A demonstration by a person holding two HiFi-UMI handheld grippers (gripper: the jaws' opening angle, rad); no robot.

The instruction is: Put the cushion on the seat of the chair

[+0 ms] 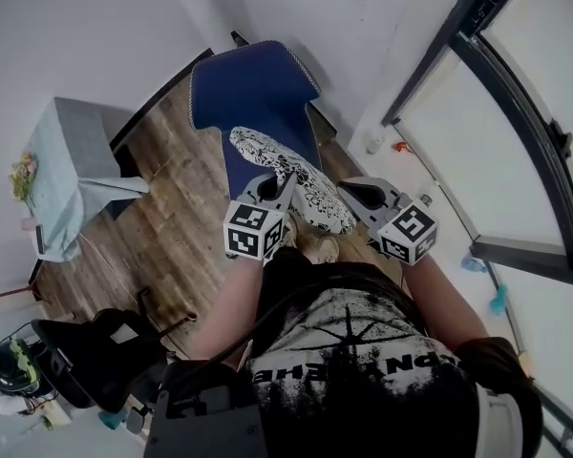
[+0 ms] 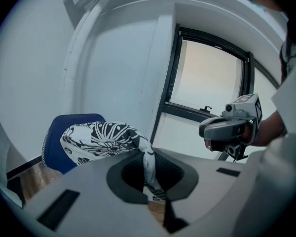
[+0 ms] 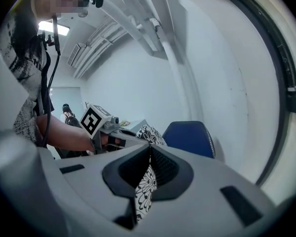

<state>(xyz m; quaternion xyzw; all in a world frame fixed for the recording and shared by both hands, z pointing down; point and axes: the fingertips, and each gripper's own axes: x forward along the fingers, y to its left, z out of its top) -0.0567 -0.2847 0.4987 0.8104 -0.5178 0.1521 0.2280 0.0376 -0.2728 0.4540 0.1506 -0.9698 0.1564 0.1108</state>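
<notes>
A fold of the cushion is pinched by the left claw. The cushion is spread from it across to the right claw, which is clamped on its other edge. The chair is seen just beyond both claws.

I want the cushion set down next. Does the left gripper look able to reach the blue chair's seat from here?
Probably yes: the left gripper, shut on the cushion, is just in front of the chair, with nothing between it and the seat.
</notes>
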